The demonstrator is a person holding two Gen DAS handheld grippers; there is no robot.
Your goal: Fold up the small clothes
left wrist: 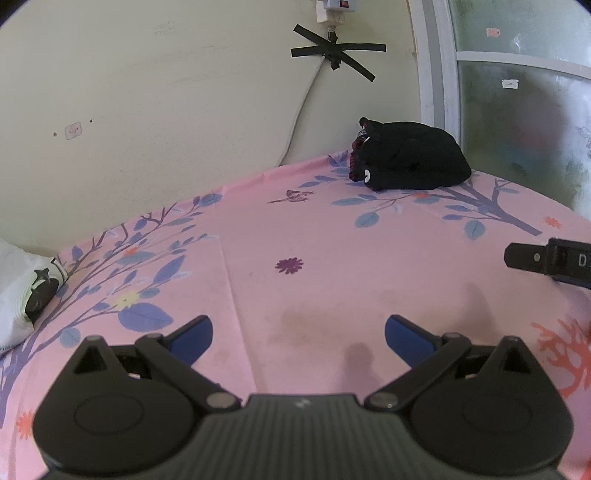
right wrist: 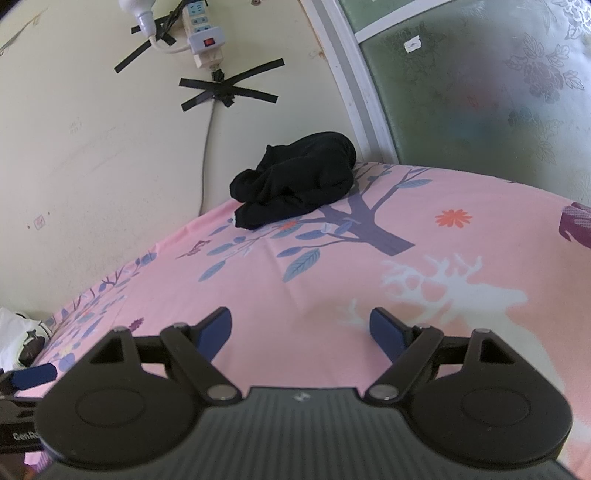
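A bundle of black small clothes (left wrist: 410, 160) lies at the far corner of the pink flowered sheet (left wrist: 332, 236), by the wall and window frame; the right wrist view shows the same black bundle (right wrist: 295, 182). A white garment with a black patch (left wrist: 26, 295) lies at the sheet's left edge, also seen as the white garment (right wrist: 22, 339). My left gripper (left wrist: 298, 338) hovers open over bare sheet, nothing between its blue pads. My right gripper (right wrist: 301, 330) is open too, well short of the black bundle. The right gripper's finger (left wrist: 546, 260) shows at the left view's right edge.
A cream wall (left wrist: 166, 110) borders the sheet at the back, with a power strip (right wrist: 203, 33), a cable and black tape crosses (right wrist: 229, 90). A frosted window with a white frame (right wrist: 461, 92) stands at the right. The left gripper's blue pad (right wrist: 31, 374) shows at lower left.
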